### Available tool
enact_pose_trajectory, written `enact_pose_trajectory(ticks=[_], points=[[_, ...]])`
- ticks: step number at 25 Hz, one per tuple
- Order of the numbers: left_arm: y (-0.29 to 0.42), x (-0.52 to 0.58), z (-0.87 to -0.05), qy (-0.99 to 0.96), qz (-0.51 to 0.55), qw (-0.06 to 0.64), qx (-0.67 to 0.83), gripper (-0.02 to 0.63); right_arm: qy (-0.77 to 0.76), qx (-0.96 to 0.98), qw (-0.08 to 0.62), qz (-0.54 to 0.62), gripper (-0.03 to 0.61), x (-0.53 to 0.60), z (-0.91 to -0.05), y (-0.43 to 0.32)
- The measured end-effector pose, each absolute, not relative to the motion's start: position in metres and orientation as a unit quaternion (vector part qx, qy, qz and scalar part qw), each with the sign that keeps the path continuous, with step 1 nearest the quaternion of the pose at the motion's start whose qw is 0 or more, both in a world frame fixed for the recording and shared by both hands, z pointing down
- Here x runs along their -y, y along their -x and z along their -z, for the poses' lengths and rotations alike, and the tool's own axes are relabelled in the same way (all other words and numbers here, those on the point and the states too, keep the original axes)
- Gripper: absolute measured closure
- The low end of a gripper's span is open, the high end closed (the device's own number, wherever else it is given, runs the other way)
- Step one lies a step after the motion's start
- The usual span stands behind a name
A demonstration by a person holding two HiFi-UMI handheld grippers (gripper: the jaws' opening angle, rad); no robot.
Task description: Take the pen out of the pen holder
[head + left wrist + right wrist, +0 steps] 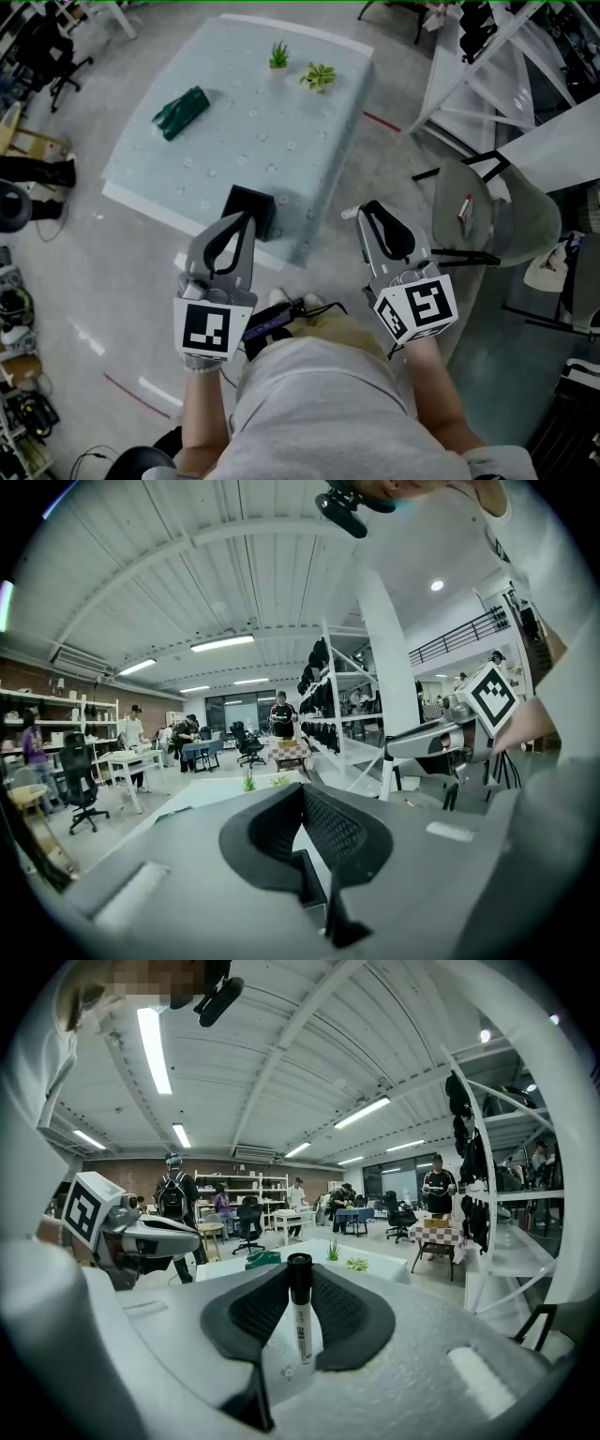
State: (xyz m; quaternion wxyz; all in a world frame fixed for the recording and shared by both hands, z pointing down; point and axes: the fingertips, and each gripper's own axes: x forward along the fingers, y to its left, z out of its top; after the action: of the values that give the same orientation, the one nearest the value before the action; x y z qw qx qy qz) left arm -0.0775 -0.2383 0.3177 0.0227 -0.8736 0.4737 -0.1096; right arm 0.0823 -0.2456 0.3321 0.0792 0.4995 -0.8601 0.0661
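Observation:
The pen holder (249,210) is a black box at the near edge of the pale table (187,178). My left gripper (247,218) hovers just in front of it, shut and empty; in the left gripper view the holder (307,878) shows low behind the closed left gripper (302,795). My right gripper (364,209) is off the table's near right corner. It is shut on a white pen (300,1321) with a black cap, which stands upright between the pads of the right gripper (300,1274). In the head view only a pale end of the pen (349,214) shows.
On the table lie a dark green cloth (181,112) and two small plants (278,56) (318,76). A grey chair (469,202) with a marker (464,208) on its seat stands right of my right gripper. White shelving (487,66) rises behind it.

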Motion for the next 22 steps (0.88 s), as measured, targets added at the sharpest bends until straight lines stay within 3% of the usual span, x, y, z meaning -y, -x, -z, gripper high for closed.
enact_pose_trajectory(ticks=[22], points=[[0.0804, 0.2398, -0.3152, 0.872, 0.105, 0.023, -0.477, 0.614, -0.504, 0.858, 0.078, -0.058, 0.506, 0.2514, -0.3287, -0.08]])
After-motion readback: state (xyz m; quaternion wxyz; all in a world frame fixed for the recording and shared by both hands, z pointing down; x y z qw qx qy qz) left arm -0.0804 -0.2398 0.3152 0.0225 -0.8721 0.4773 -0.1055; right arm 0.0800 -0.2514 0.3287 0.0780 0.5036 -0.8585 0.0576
